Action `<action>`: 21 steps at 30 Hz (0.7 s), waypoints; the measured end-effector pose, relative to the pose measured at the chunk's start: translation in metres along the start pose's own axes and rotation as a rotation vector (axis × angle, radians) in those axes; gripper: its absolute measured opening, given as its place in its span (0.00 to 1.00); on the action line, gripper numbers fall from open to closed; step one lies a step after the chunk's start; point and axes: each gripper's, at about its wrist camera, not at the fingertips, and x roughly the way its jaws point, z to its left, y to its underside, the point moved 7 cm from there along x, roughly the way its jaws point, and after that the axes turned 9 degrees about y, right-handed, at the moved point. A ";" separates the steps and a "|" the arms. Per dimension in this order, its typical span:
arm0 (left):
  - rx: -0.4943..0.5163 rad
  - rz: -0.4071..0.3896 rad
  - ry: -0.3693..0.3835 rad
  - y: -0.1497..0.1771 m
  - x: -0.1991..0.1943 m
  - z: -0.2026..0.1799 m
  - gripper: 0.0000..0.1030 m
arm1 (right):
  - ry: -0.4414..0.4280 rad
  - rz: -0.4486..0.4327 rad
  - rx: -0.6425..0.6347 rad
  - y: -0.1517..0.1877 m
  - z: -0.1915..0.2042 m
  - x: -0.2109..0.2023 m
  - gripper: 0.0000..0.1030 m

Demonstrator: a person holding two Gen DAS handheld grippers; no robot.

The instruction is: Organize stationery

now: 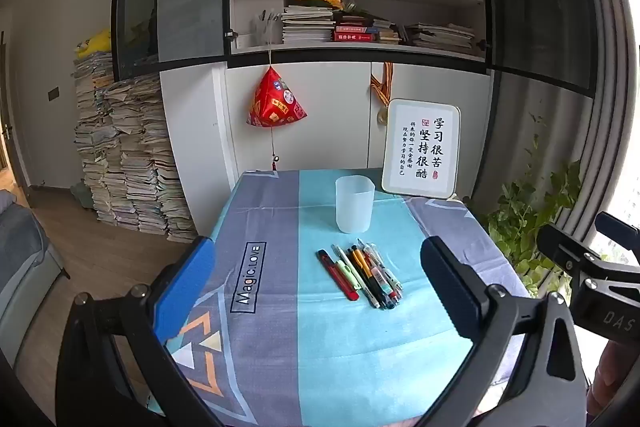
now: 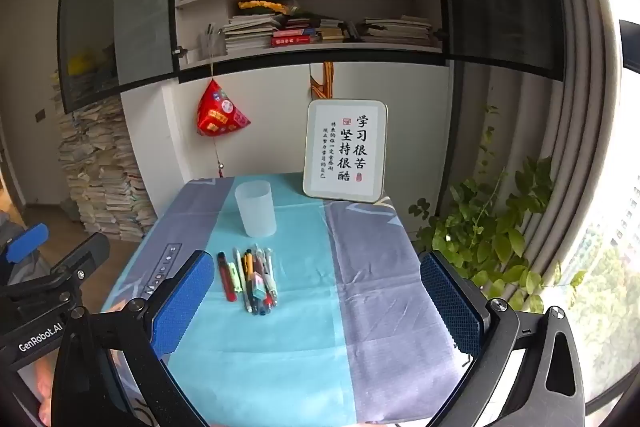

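Both grippers, left [image 1: 316,287] & right [image 2: 316,297], wide open, empty, pens [image 1: 366,273] mid-table, cup [image 1: 355,203] behind.

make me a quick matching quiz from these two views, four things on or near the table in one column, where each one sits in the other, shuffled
Things:
1. translucent cup
2. bundle of pens
3. framed calligraphy sign
4. red pyramid ornament

Places:
A. hanging on a string in front of the white cabinet
B. lying flat on the turquoise stripe of the tablecloth, nearer the grippers
C. standing upright on the cloth, beyond the pens
D. leaning at the table's far right corner

Pairs: 1-C, 2-B, 3-D, 4-A
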 end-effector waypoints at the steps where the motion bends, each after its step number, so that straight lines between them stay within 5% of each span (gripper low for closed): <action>1: 0.000 0.000 0.001 0.000 0.000 0.000 0.99 | -0.009 -0.007 0.007 0.000 0.000 0.000 1.00; 21: 0.009 -0.043 0.009 -0.006 -0.003 -0.007 0.99 | -0.014 0.000 0.017 0.000 -0.001 0.001 1.00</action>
